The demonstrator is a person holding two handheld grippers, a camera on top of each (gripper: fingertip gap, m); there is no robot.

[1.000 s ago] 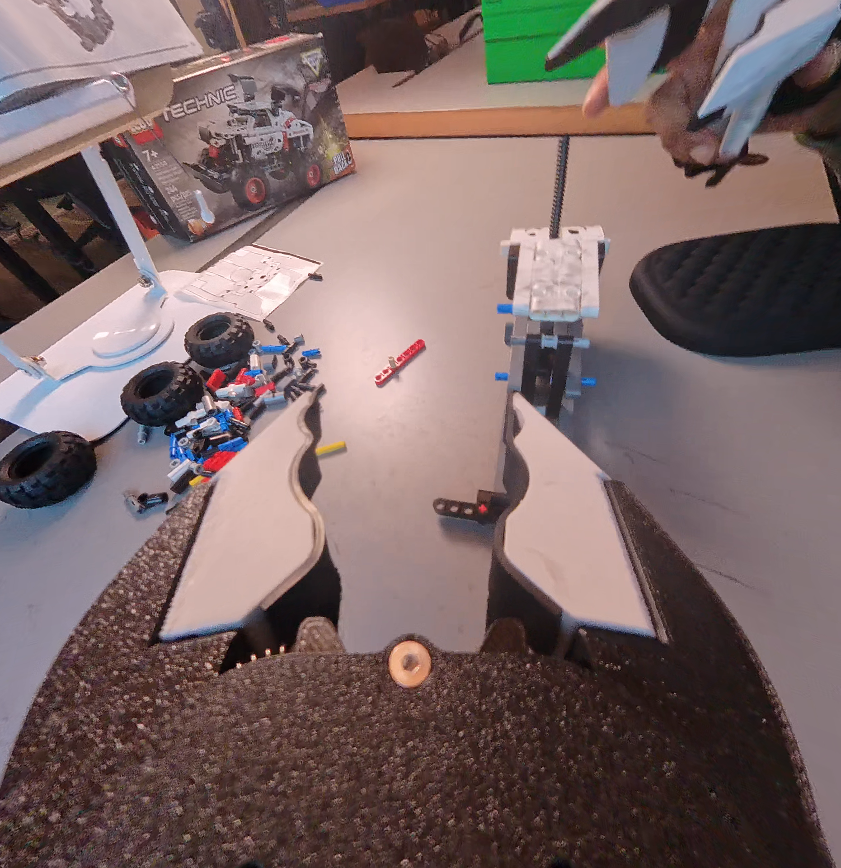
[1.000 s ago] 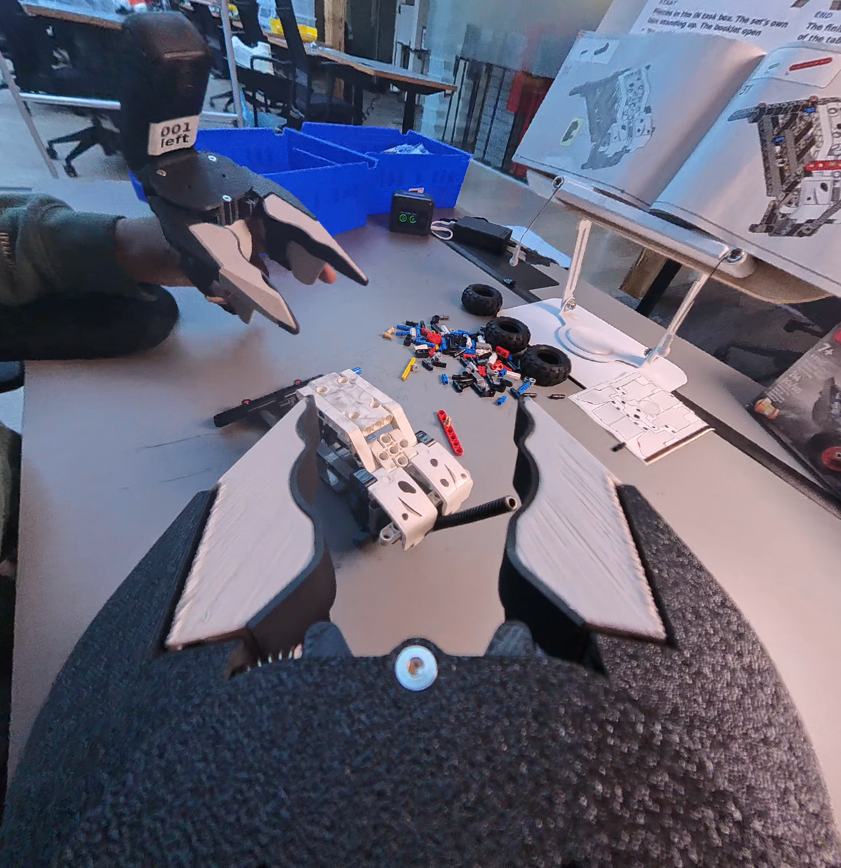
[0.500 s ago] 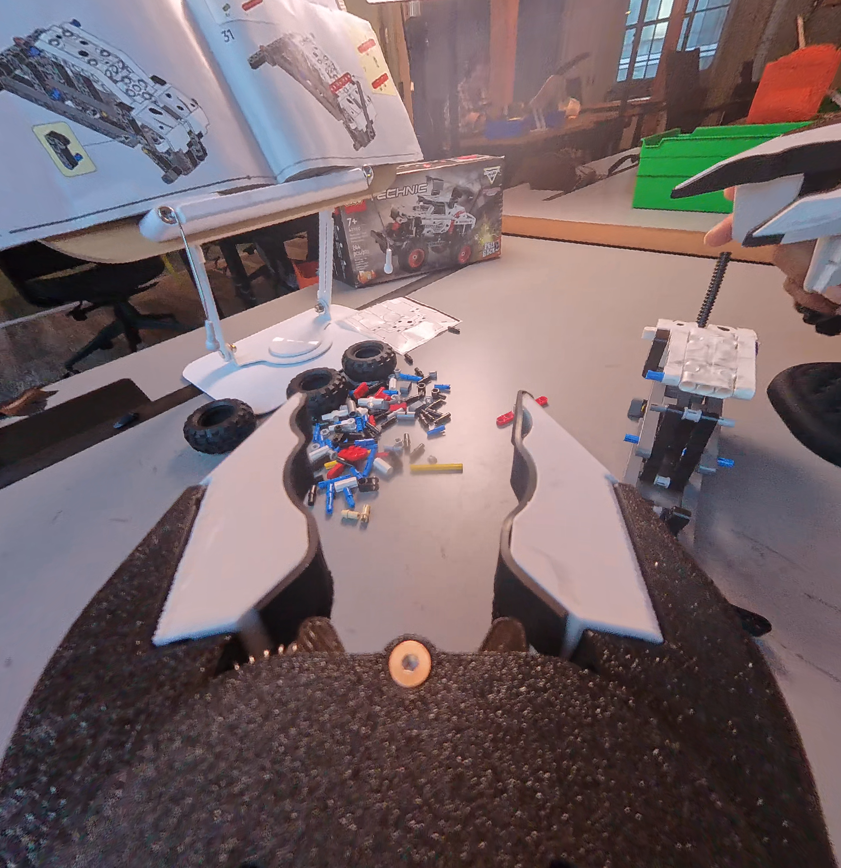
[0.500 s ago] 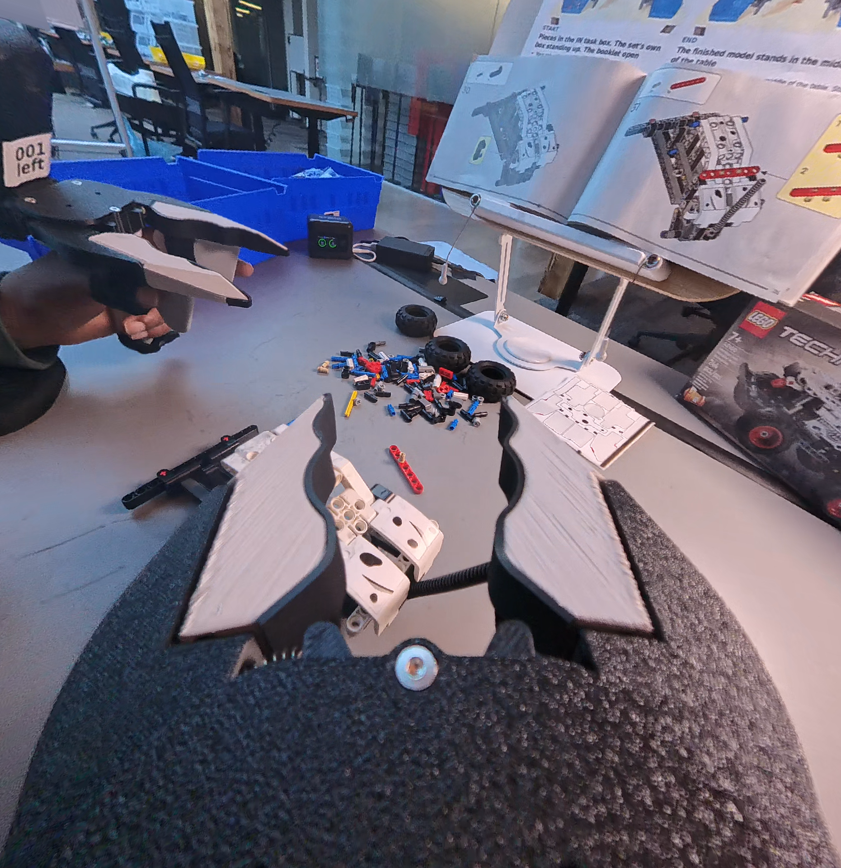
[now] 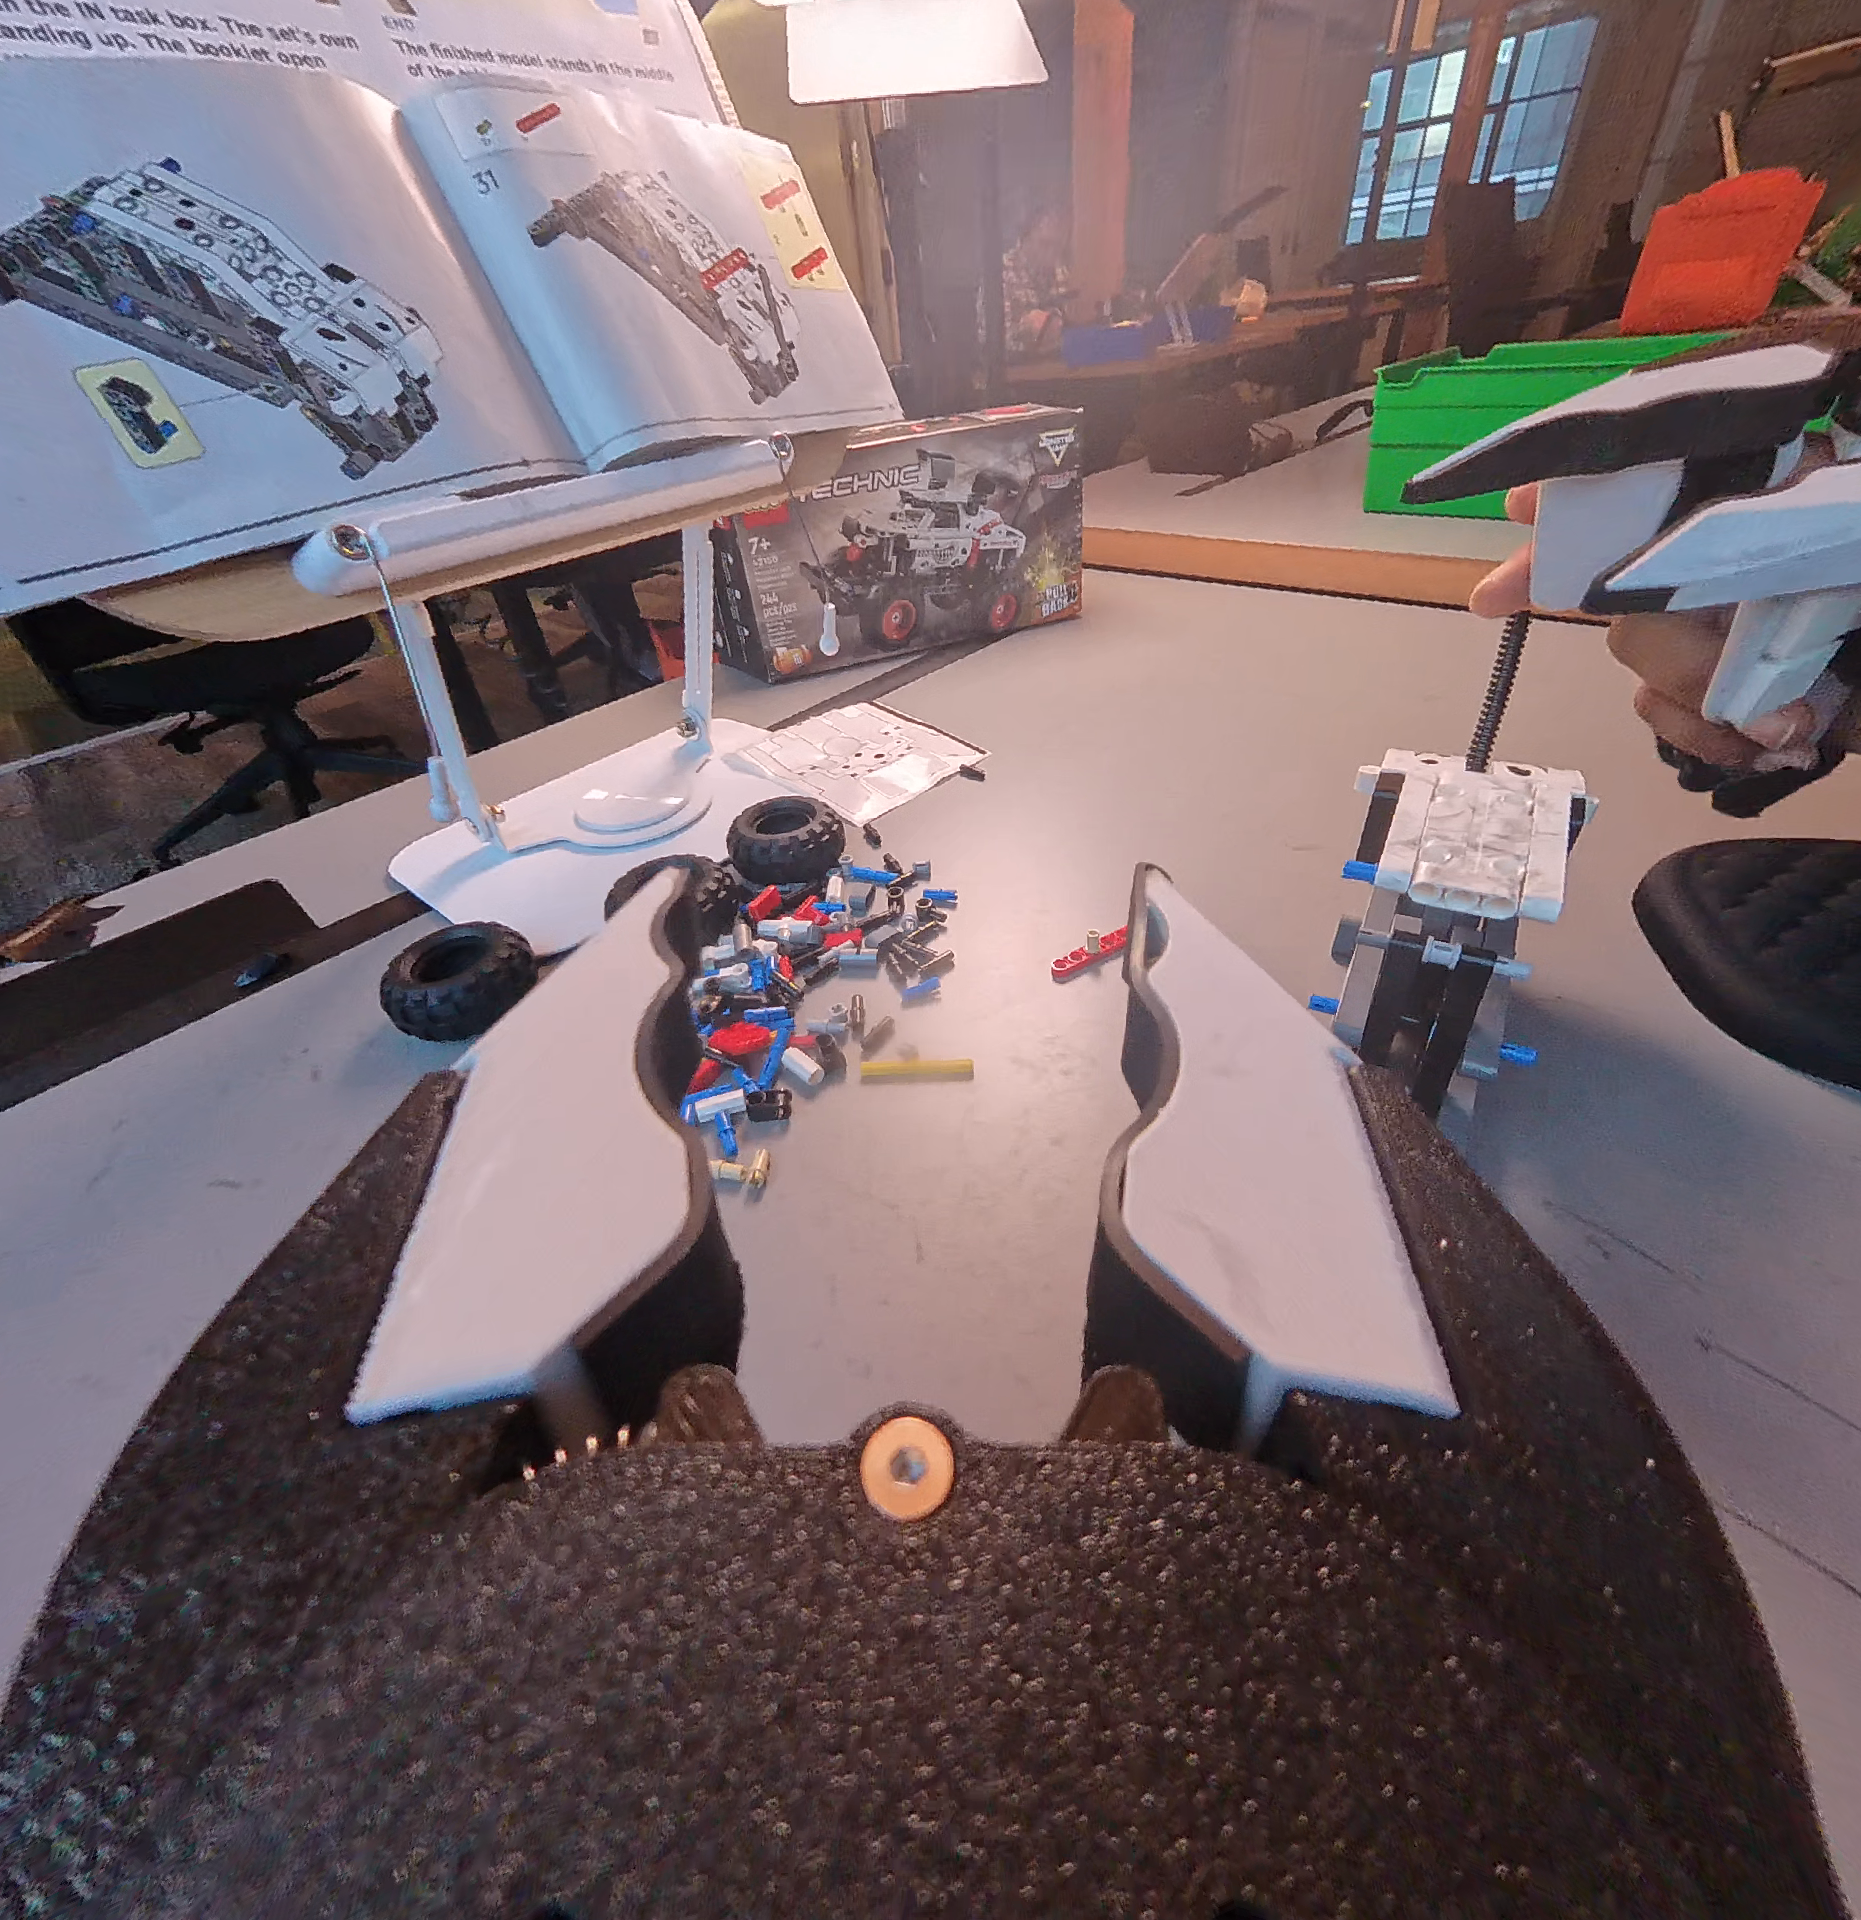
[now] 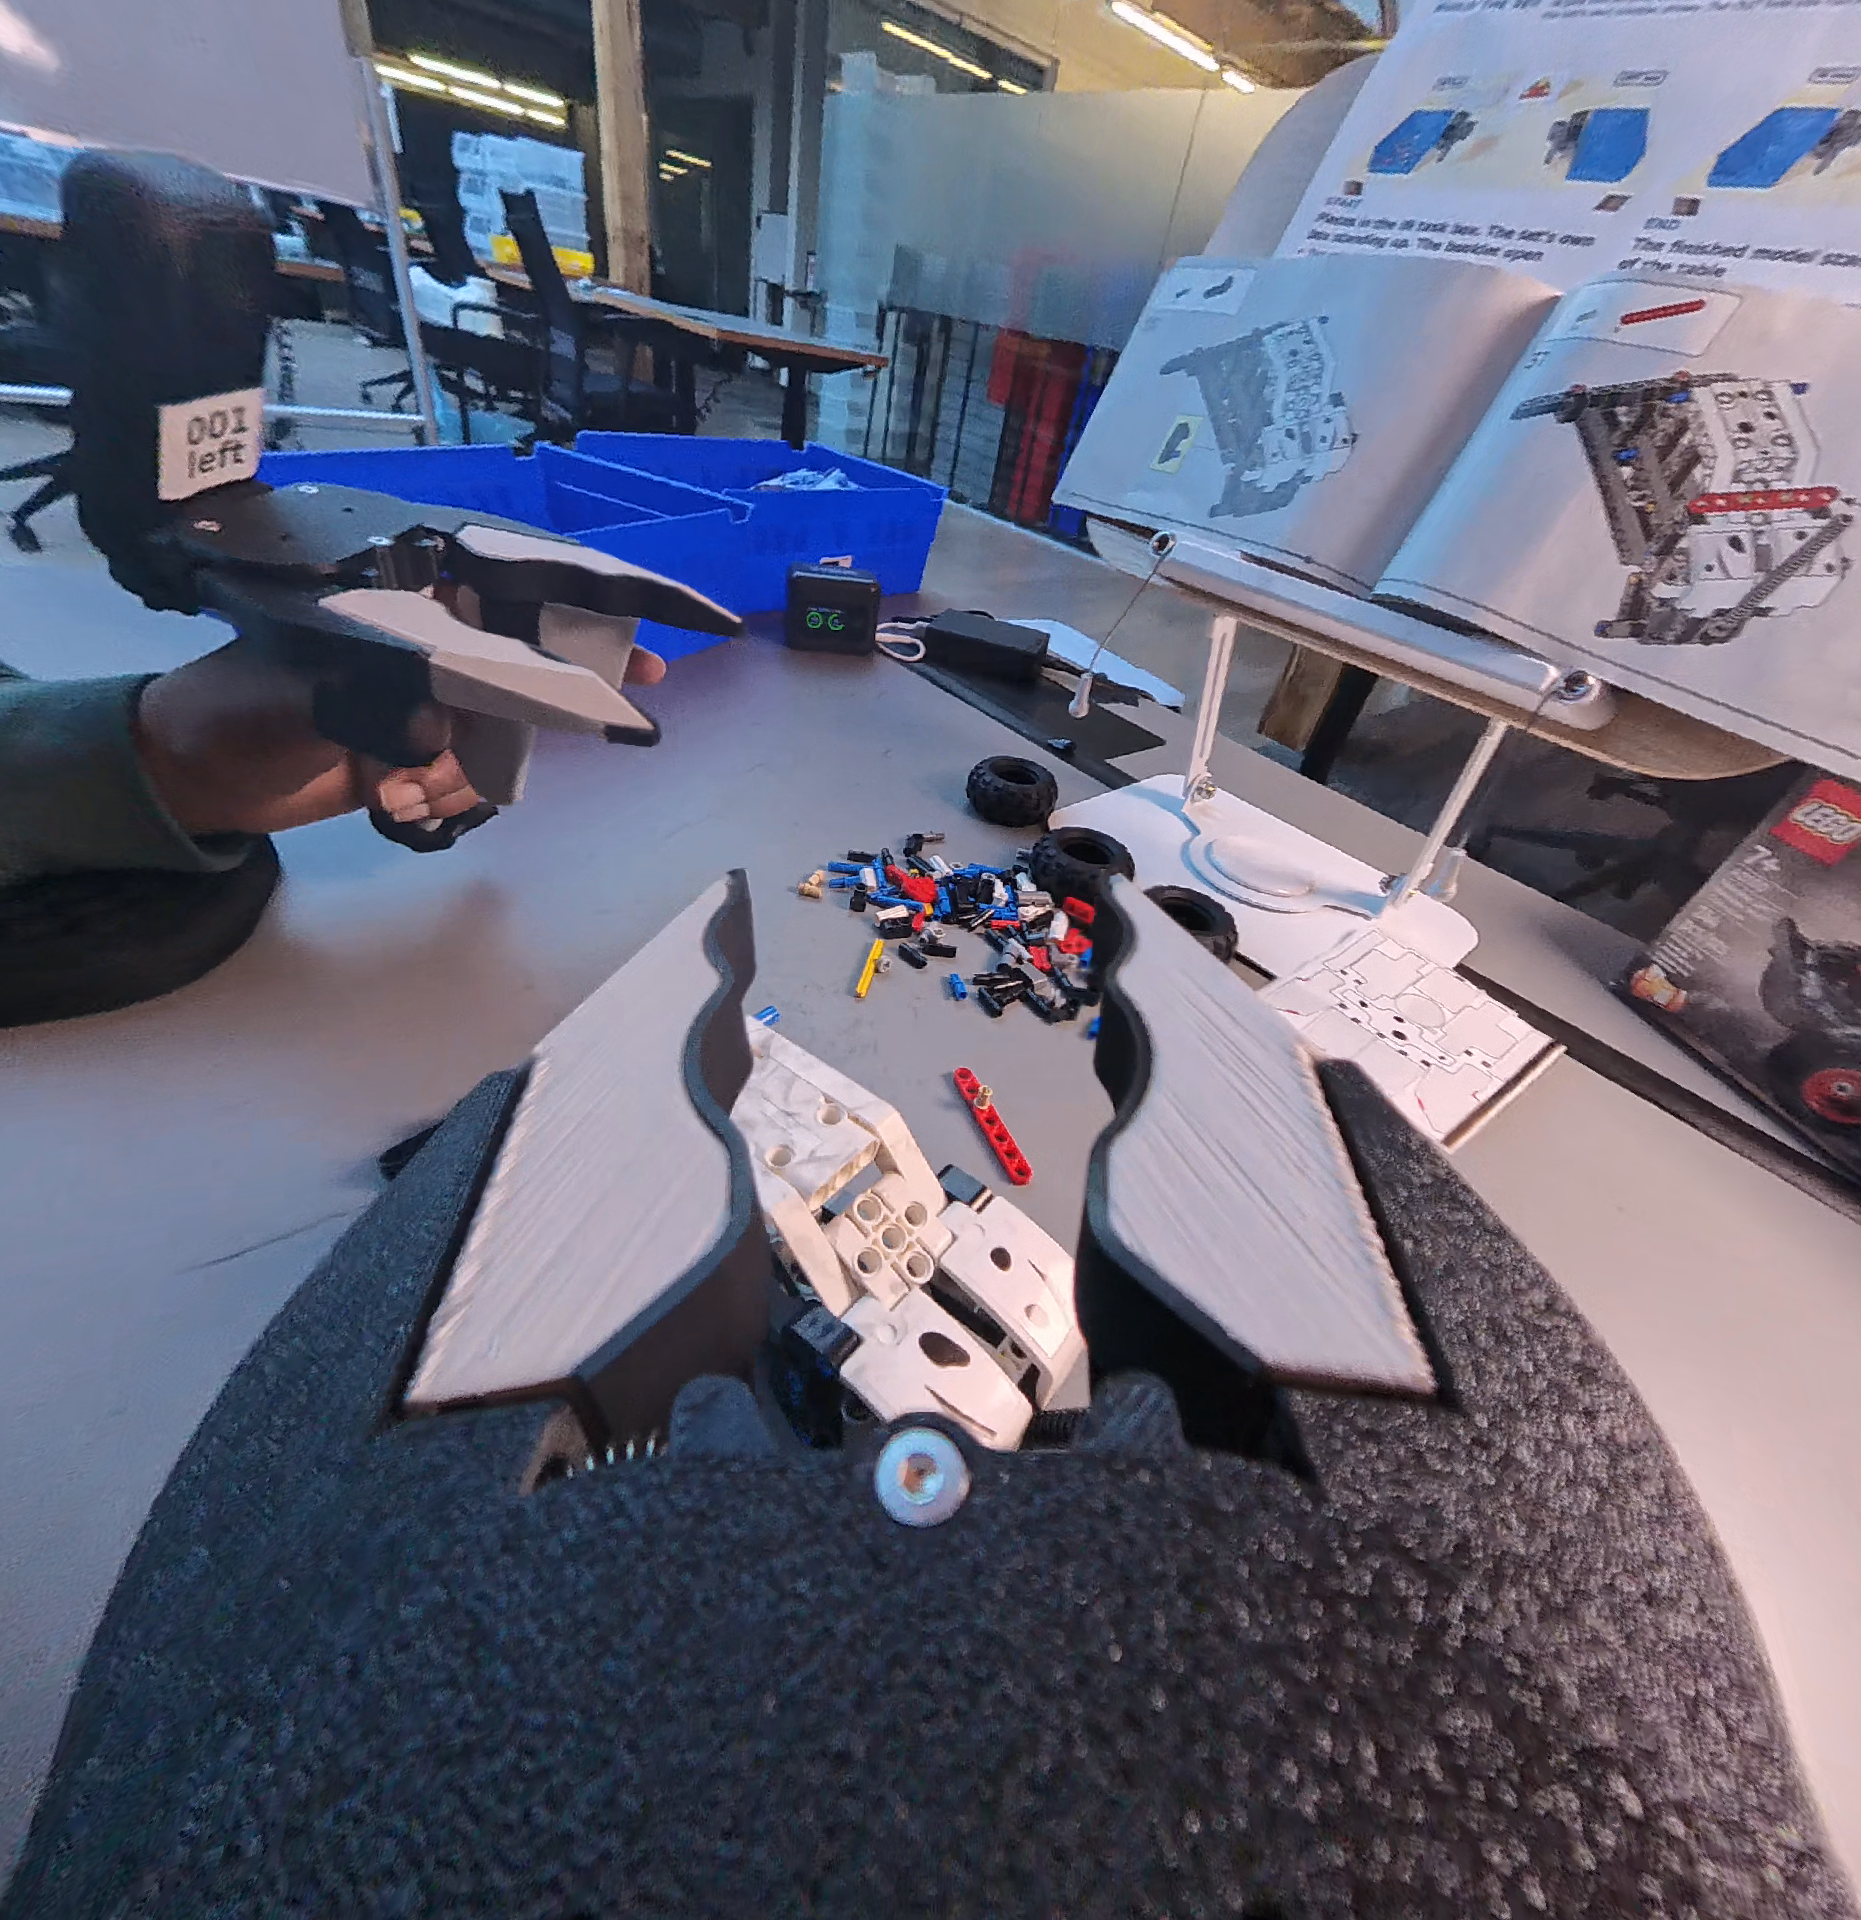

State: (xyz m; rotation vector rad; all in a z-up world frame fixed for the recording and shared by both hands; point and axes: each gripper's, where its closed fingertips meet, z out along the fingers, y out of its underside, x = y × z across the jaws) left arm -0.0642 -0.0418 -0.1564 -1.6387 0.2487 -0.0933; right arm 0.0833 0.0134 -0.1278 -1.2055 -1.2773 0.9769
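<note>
Left wrist view: your left gripper [image 5: 905, 888] is spread wide, nothing between the fingers. It hangs over the table [image 5: 1165, 707], tips aimed at the parts pile [image 5: 812, 987], which is the nearest thing to it. A yellow axle [image 5: 915, 1068] lies just beside the pile, and a red beam [image 5: 1090, 948] sits near the right fingertip. Neither is touched. One tire [image 5: 456, 980] lies left of the pile, another [image 5: 786, 840] behind it. A third is partly hidden by the left finger.

Behind the pile are the stand [image 5: 552, 831] with the open booklet [image 5: 386, 312], a sticker sheet [image 5: 864, 748] and the box [image 5: 905, 540].

The model [image 5: 1456, 904] stands on the table to the right of your left gripper, apart from it, with a black pad [image 5: 1788, 935] further right.

Right wrist view: your right gripper [image 6: 926, 894] is also spread and grips nothing. The model shows low between its fingers. From the left view the gripper hovers above and behind the model, and I see no contact. Blue bins [image 6: 645, 509] sit at the far edge.
</note>
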